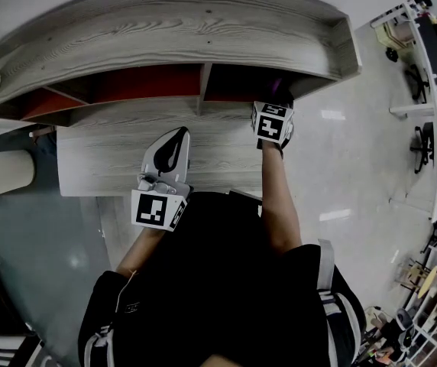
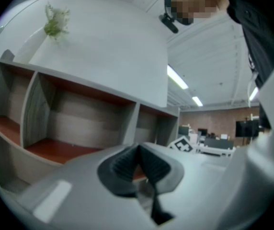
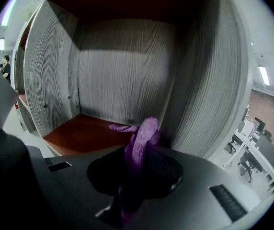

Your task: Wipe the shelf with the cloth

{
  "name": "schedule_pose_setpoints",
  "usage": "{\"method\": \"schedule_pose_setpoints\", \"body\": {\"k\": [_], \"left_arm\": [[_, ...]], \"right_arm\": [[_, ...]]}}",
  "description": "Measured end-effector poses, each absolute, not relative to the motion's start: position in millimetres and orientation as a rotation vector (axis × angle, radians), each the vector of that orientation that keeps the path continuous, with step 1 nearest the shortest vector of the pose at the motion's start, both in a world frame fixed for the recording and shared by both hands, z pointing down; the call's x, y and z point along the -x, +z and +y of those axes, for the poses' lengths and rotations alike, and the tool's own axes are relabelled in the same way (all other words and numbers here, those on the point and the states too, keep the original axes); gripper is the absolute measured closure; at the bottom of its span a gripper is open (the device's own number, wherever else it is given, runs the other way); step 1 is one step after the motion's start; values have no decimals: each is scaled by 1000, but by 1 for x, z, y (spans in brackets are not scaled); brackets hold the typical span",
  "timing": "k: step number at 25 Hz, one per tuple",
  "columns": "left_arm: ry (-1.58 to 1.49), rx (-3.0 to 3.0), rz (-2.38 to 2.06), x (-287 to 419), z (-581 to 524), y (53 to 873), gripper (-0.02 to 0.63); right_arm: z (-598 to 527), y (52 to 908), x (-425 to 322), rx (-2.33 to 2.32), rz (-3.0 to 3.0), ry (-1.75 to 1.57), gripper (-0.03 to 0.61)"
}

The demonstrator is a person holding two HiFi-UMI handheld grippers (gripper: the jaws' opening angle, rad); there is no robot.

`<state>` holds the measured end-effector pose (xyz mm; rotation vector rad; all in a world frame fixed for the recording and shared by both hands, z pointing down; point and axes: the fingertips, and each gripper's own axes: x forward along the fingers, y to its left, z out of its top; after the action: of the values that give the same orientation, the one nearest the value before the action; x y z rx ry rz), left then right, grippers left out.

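The right claw (image 3: 137,169) is clamped shut on the purple cloth (image 3: 142,135), which stands up from between its jaws in a narrow fold, with a loose corner flopping forward and to the left past the tips. Straight ahead of this claw lies the rightmost compartment (image 3: 127,75) of the curved wood-grain shelf (image 1: 165,29). The compartment's red-brown floor (image 3: 86,131) sits just below and ahead of the tips, the grey back wall beyond it, and a side wall close on either hand. From the right gripper view it cannot be told whether the cloth touches that floor. In the head view the claw's marker cube (image 1: 273,121) sits at the mouth of the compartment, and a bit of the cloth shows just past it in the shadow. The left claw (image 2: 139,164) has its jaws closed together with nothing between them. It hangs well to the left of the right claw and nearer the person (image 1: 226,297), above the pale wood-grain surface (image 1: 104,155) in front of the shelf. Ahead of it are the shelf's middle compartments, and up and to its left a small green plant (image 2: 55,20) stands on the shelf top.
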<state>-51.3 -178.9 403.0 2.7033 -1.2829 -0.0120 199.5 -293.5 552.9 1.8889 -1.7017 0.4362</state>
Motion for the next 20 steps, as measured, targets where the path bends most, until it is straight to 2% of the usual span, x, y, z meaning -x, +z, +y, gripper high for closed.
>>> {"method": "schedule_pose_setpoints", "body": {"k": [20], "left_arm": [[-17, -2711, -1244, 38, -191, 407, 612]], "right_arm": [[-324, 559, -189, -1695, -1635, 459, 529]]}}
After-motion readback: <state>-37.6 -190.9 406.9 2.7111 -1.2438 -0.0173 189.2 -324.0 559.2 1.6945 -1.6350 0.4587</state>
